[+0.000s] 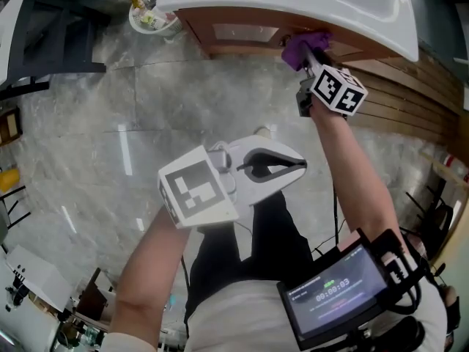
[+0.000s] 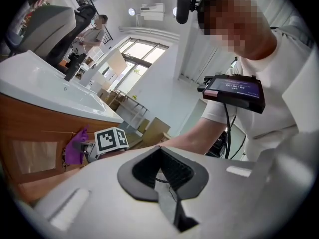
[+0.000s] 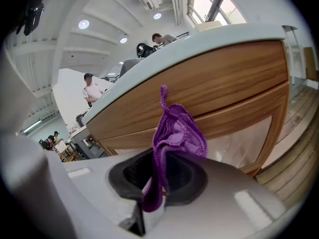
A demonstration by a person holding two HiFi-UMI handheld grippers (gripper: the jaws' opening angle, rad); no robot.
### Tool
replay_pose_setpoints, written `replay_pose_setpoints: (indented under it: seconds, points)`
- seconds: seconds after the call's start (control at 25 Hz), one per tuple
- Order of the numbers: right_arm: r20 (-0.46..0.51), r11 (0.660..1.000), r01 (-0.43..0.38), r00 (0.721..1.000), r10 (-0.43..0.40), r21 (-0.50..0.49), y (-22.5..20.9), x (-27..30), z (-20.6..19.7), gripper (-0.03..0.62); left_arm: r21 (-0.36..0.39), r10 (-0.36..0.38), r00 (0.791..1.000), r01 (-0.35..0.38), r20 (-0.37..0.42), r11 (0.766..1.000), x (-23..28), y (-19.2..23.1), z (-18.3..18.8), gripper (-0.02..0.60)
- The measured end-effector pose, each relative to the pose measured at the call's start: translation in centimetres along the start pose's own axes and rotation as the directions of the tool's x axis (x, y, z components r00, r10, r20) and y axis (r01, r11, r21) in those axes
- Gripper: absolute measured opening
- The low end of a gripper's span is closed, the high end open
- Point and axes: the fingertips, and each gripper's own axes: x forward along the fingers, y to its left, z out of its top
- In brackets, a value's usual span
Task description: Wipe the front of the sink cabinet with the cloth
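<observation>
Right gripper (image 3: 162,158) pinches crumpled purple cloth (image 3: 177,133), seemingly against wood-grain cabinet (image 3: 224,78); left gripper (image 2: 160,151) closed, empty.

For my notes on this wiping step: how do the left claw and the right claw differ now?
The right claw is shut on the purple cloth; the left claw is shut on nothing. The right claw is up at the cabinet front; the left claw is held back over the floor, apart from it. Both carry a marker cube.

Two tools — left tool (image 1: 294,166), right tool (image 1: 311,59) — one cloth (image 1: 296,50), one sink cabinet (image 1: 236,34), one bin (image 1: 136,21).
</observation>
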Motion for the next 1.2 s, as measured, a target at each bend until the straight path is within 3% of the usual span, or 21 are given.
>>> replay_pose_setpoints:
  seconds: [0.76, 1.04, 1.2]
  points:
    - [-0.096, 0.974, -0.209, 0.975, 0.201, -0.083, 14.9, 6.8, -2.9, 0.055, -0.046, 0.001, 0.998, 0.002, 0.063, 0.999, -5.5, -0.1, -1.3, 0.006]
    - [-0.146, 0.953, -0.279, 0.954, 0.262, -0.116, 19.2, 9.6, -4.8, 0.055, -0.097, -0.014, 0.998, 0.02, 0.066, 0.995, -7.5, 1.4, -2.5, 0.006]
    - [-0.184, 0.935, -0.323, 0.937, 0.296, -0.144, 21.6, 10.8, -5.5, 0.055, -0.108, 0.012, 0.999, -0.008, 0.041, 0.994, -9.5, 4.2, -4.1, 0.006]
